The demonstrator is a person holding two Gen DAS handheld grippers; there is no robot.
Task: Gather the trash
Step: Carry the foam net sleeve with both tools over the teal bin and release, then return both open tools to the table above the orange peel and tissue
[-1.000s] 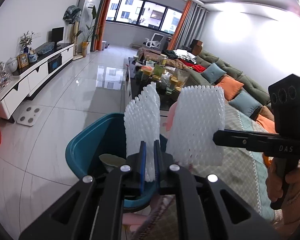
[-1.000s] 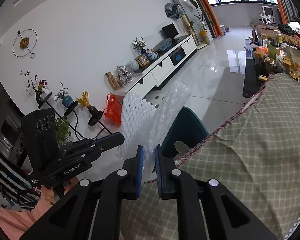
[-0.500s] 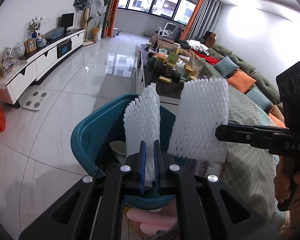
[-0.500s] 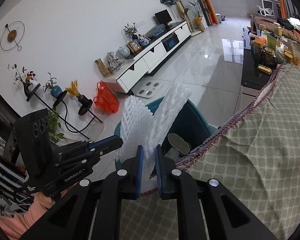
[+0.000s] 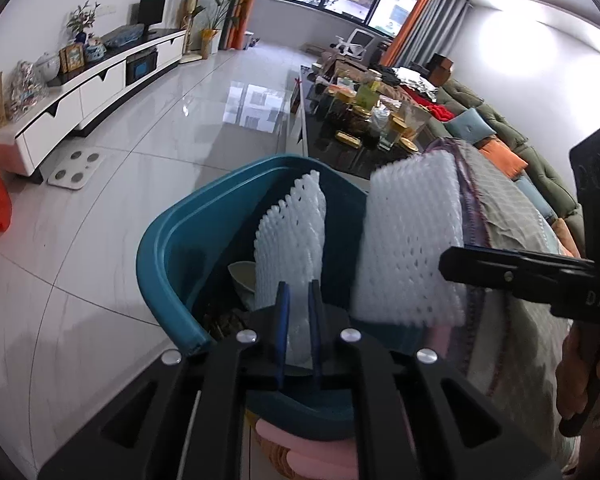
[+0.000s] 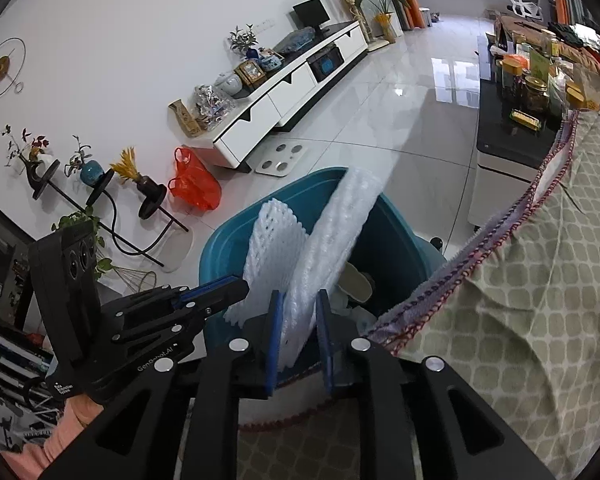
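Opening over the teal bin (image 5: 172, 240), both grippers (image 5: 298, 320) (image 6: 298, 328) loosen on foam nets (image 5: 292, 240) (image 6: 332, 240); springy foam may catch the rim and tumble to the floor.

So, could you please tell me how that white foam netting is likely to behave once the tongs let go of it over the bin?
The foam net in the left tongs, whose jaws are opening, stands up unsupported, so it is probably springy, not limp. Its open mesh suggests it is very light and may drift or catch on the teal bin rim. The right tongs, also opening, carry a similar sheet.
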